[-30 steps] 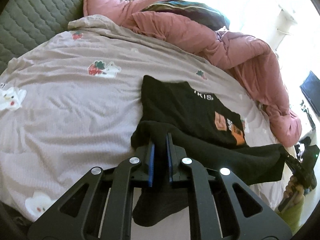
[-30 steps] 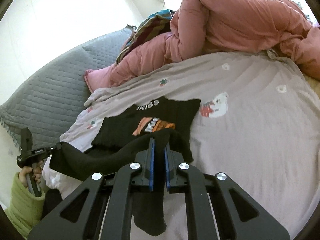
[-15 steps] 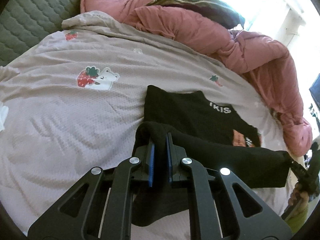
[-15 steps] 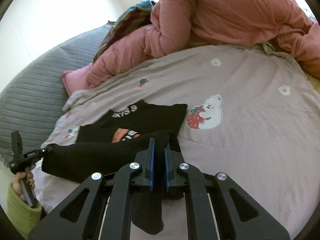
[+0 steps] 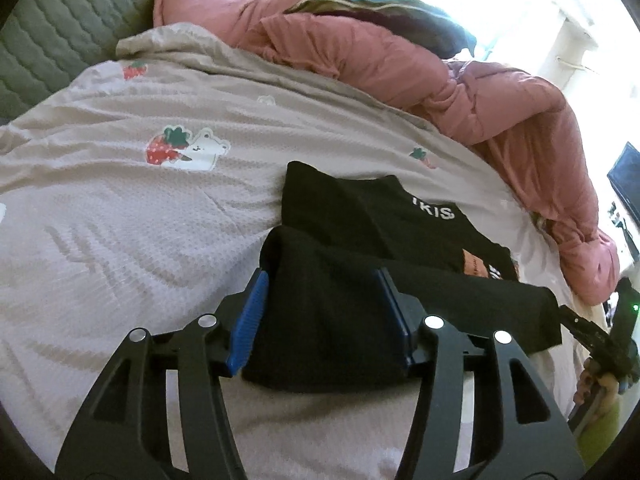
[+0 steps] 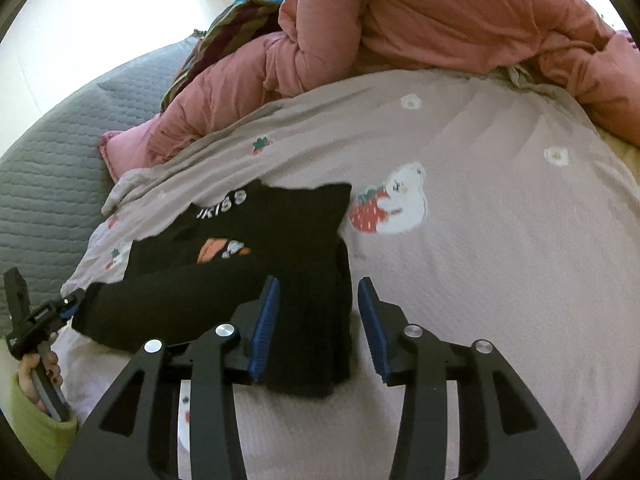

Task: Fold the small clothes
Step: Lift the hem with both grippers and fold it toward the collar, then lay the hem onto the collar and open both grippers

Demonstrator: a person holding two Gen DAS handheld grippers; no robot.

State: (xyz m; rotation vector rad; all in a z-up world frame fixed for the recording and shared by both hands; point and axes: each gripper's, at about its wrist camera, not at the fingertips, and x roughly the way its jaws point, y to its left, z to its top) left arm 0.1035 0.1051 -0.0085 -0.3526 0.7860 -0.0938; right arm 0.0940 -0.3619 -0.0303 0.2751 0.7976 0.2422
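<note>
Both my hand-held grippers are spread wide: the left hand-held gripper [image 5: 320, 316] and the right hand-held gripper [image 6: 318, 320] each straddle a near corner of the black shirt [image 5: 372, 224]. Its folded edge runs left-right on the bed [image 5: 120, 208] between them.

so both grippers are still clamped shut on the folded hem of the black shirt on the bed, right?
Not clamped: both wrist views show the left gripper and right gripper open, fingers spread either side of the black shirt hem, which lies folded on the bed.
</note>
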